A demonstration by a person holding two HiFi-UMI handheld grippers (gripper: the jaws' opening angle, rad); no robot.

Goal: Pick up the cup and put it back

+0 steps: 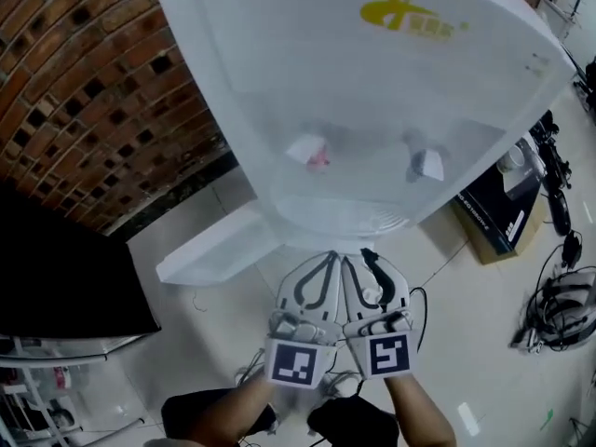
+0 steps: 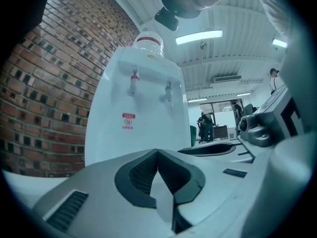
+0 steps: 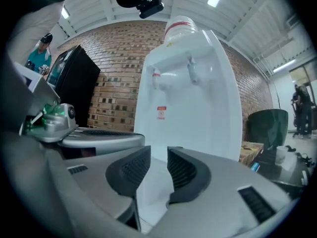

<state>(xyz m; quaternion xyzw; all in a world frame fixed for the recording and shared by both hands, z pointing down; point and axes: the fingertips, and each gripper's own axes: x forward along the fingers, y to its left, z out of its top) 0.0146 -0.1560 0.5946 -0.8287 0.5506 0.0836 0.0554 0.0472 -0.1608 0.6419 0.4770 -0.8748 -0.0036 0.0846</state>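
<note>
Fig.: 2 grippers side by side, facing white water dispenser. L gripper jaws together; R gripper jaws slightly apart, empty.

**Head view, twelve o'clock:** the water dispenser is smooth white plastic with a soft gloss and a yellow printed logo.

**Ten o'clock:** the brick wall is rough, matt red-brown brick with paler mortar.

**Nine o'clock:** the cabinet is black, smooth and dull.

**Four o'clock:** the floor is pale, smooth tile with a slight sheen.

**Three o'clock:** the box looks like brown cardboard under a dark printed face.

**Six o'clock:** I see the left gripper and right gripper as matt grey plastic shells. Their pads are black, ribbed and unreflective.
</note>
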